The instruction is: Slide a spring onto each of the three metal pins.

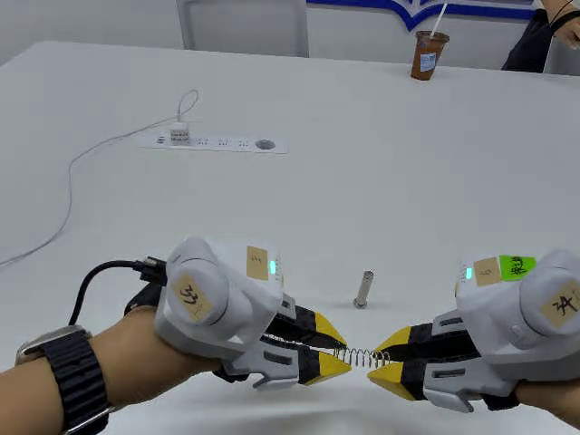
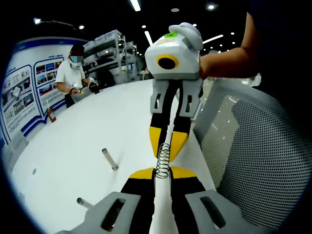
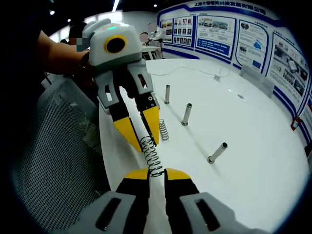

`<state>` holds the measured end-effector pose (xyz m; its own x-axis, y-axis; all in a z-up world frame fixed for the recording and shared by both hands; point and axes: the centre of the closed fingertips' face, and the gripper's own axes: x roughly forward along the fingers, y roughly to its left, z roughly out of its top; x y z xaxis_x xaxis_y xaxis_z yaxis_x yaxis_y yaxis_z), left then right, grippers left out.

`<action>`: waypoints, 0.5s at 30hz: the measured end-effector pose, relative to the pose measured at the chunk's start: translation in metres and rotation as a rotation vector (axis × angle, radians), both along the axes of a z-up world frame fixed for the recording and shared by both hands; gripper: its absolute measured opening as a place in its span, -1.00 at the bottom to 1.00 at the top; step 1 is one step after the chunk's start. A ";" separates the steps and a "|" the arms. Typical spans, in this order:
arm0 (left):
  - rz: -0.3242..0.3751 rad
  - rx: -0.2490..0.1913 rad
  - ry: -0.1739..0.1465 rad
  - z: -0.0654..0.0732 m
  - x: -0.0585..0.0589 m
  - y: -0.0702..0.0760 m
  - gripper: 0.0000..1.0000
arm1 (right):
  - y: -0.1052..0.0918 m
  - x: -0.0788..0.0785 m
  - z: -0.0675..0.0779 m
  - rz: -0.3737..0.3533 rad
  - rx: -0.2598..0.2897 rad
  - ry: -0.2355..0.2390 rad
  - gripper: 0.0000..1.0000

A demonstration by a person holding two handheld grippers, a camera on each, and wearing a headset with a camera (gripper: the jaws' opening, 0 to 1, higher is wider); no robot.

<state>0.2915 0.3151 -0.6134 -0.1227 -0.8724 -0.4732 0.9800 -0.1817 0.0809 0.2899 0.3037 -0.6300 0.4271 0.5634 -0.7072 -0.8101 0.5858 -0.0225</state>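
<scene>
The spring [image 1: 361,357] hangs level in the air over the near edge of the white table [image 1: 408,181], strung between the two tools. The left gripper [image 1: 339,349] pinches one end in its yellow tips and the right gripper [image 1: 381,362] pinches the other. Both are clamped down, and the end coils vanish inside the tips, so how much is held is hard to make out.

In the right gripper view, three metal pins [image 3: 186,114] stand on the table beyond the left gripper, and a second spring [image 3: 164,130] lies flat just beside its jaws. In the head view, one of the metal pins rises just behind the held spring.

Farther back sit a power strip [image 1: 217,142] and a cup [image 1: 429,54]. A person [image 1: 544,36] in the top corner is cut off by the frame.
</scene>
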 end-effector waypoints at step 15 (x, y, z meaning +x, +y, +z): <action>-0.002 0.011 0.001 -0.004 -0.001 0.001 -0.79 | 0.012 0.000 0.027 0.011 0.046 -0.009 -0.76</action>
<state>0.2909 0.3158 -0.6179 -0.1248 -0.8670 -0.4824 0.9798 -0.1842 0.0776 0.2896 0.3154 -0.6028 0.4270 0.5996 -0.6769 -0.8163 0.5776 -0.0034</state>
